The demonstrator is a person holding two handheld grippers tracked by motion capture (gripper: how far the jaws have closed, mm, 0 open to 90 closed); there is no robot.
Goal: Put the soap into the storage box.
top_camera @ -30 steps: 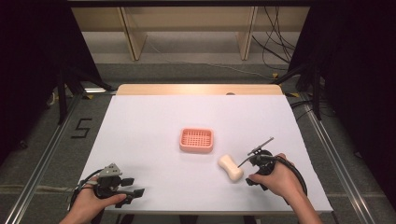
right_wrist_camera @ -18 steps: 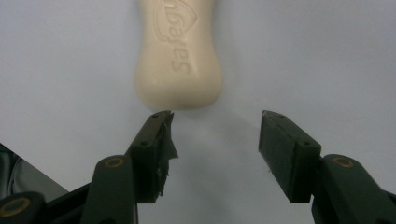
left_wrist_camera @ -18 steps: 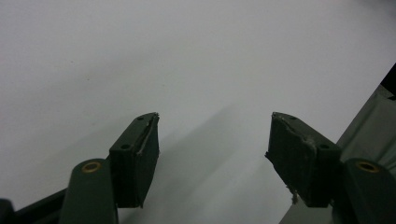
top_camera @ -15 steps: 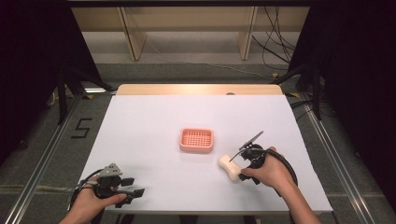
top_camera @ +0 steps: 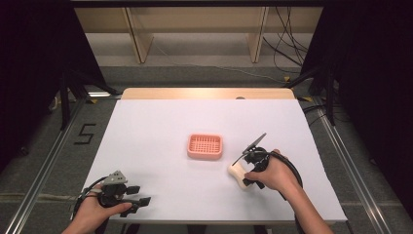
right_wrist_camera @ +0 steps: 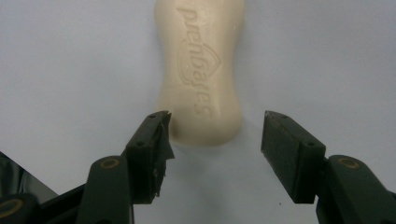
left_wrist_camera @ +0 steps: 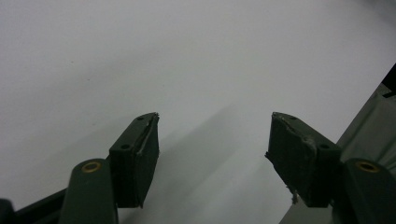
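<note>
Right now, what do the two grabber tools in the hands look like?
Both are black. The left gripper has a grey three-cornered plate on top and a black cable looping behind. The right gripper trails a black cable too. Its flat, blocky dark pads look scuffed, with brass-coloured screws below.

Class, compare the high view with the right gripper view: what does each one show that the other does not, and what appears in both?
The high view alone shows the pink soap dish, the left gripper near the table's front edge, both hands and the floor. The right gripper view alone shows the raised lettering pressed into the soap bar and the gap between the open jaws. Both show the soap bar, the right gripper and the white table.
</note>
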